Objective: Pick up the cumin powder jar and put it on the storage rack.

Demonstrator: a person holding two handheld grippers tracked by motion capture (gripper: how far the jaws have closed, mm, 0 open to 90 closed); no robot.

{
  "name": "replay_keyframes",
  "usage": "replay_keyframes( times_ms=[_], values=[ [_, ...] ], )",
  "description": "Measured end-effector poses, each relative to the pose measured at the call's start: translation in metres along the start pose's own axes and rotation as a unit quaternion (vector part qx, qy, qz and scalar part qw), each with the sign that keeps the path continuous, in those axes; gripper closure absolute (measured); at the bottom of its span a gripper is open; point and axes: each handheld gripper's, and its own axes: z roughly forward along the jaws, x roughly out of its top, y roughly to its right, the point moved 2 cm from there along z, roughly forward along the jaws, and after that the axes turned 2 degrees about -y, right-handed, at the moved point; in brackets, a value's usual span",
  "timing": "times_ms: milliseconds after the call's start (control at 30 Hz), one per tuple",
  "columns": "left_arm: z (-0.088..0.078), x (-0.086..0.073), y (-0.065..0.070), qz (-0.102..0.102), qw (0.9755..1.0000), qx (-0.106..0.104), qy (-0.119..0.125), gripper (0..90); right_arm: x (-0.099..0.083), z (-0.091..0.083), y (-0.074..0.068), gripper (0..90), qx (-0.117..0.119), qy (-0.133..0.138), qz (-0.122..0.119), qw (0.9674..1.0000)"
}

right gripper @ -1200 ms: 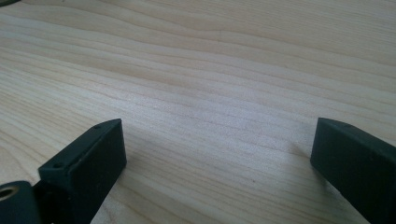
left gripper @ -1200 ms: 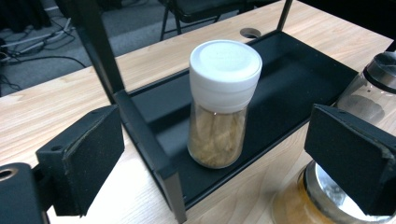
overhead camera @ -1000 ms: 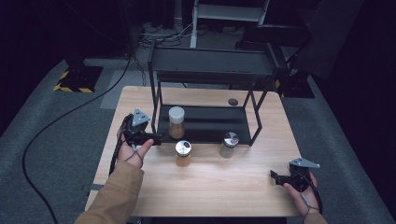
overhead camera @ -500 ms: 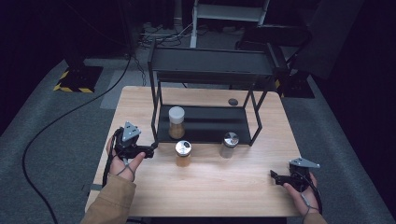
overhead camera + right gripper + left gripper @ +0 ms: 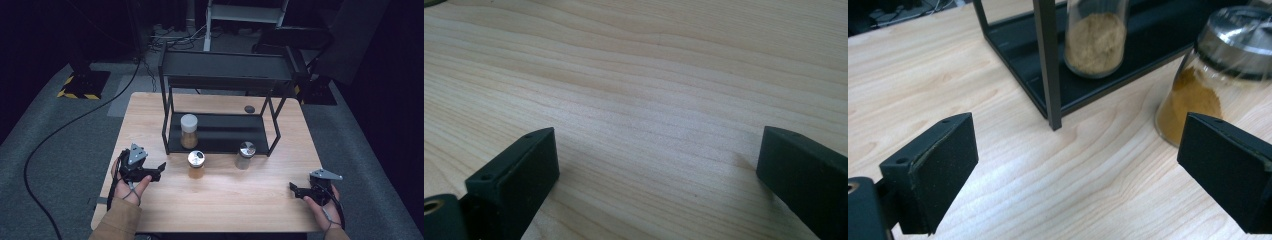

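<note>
My left gripper rests open on the wooden table, left of a silver-lidded jar of orange powder. In the left gripper view that jar stands just beyond the right jaw, and nothing lies between the jaws of the gripper. A white-lidded jar of tan powder sits on the lower shelf of a black metal rack. A second silver-lidded jar stands before the rack's right front leg. My right gripper lies open near the front right corner, over bare wood.
The rack's front left post rises between my left gripper and the shelved jar. A small dark round object lies on the table behind the rack. A black cable runs over the grey floor at the left.
My left gripper has drawn back from beside the rack toward the table's front edge and now points at the orange jar. The right gripper has stayed put.
</note>
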Motion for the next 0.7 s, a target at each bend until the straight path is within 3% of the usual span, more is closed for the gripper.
replay_keyframes(
  times_ms=[700],
  values=[
    [0.01, -0.022, -0.003, -0.01, 0.999, -0.005, -0.044, 2.9, 0.0, 0.0, 0.0, 3.3, 0.0, 0.0, 0.0, 1.0]
  ],
)
